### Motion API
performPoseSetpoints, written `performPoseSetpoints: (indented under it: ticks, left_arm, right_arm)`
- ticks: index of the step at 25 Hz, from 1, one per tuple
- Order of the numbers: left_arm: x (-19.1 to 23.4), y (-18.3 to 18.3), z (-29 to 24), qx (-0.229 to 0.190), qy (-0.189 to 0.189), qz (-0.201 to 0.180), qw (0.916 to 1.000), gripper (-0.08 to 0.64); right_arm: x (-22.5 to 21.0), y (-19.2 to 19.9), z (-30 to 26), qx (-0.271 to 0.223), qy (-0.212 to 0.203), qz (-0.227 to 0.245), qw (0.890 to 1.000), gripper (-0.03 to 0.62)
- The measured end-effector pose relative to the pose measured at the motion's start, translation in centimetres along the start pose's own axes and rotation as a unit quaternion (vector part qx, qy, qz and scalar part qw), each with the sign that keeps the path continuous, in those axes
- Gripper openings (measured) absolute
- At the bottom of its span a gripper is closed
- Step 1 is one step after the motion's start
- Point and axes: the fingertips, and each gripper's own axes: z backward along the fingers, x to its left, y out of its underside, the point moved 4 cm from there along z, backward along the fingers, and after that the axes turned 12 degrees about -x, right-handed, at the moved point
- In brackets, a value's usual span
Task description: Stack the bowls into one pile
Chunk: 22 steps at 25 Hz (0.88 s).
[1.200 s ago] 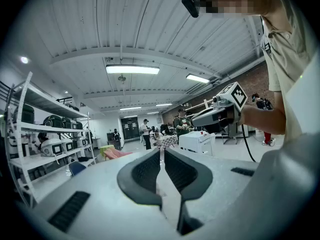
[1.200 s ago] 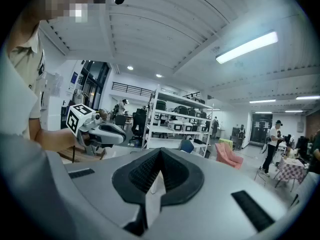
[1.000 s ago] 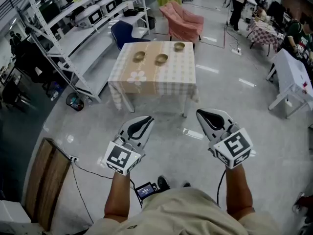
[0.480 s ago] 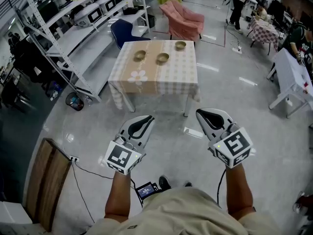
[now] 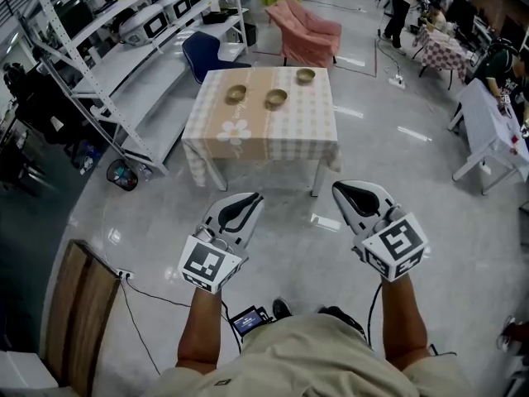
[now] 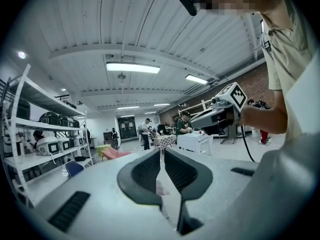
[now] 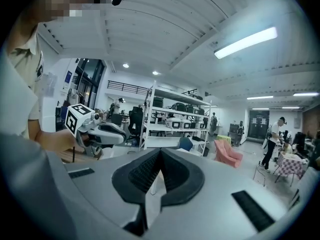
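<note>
**Three bowls lying separately on the table; both grippers closed and empty**

Head view: table (image 5: 277,135) with a checked cloth, well ahead of the person. On it are three bowls, none touching. The left bowl (image 5: 237,94) and the middle bowl (image 5: 275,98) are near each other. The far bowl (image 5: 305,76) sits by the rear edge. The left gripper (image 5: 248,201) and right gripper (image 5: 351,190) are held side by side above the floor (image 5: 397,172), well short of the table. A pink armchair (image 5: 307,31) stands beyond the table, with shelving (image 5: 99,64) to its left.

Left gripper view: jaws meet at the tips with nothing between them. The right gripper shows at the right.

Right gripper view: jaws are pressed together and hold nothing. The left gripper shows at the left.
</note>
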Motion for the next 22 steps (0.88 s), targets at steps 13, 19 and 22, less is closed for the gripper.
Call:
performPoseSetpoints:
  ticks: [13,19,22]
  left_arm:
    - [4.2,2.2,-2.3,0.002,0.006,0.01,0.9999,0.034]
    - [6.7,3.1,-7.0,0.011,0.002,-0.002,0.9999,0.034]
    - [8.0,3.8,-9.5,0.016,-0.008,-0.003,0.9998,0.034]
  right_arm:
    - [-1.7,0.9,-4.3,0.003,0.0,-0.005,1.0,0.003]
    - [-6.0,2.3,-7.1,0.004,-0.009,-0.01,1.0,0.003]
    - [-8.7,2.7,-8.9,0.006,-0.021,-0.009,1.0,0.003]
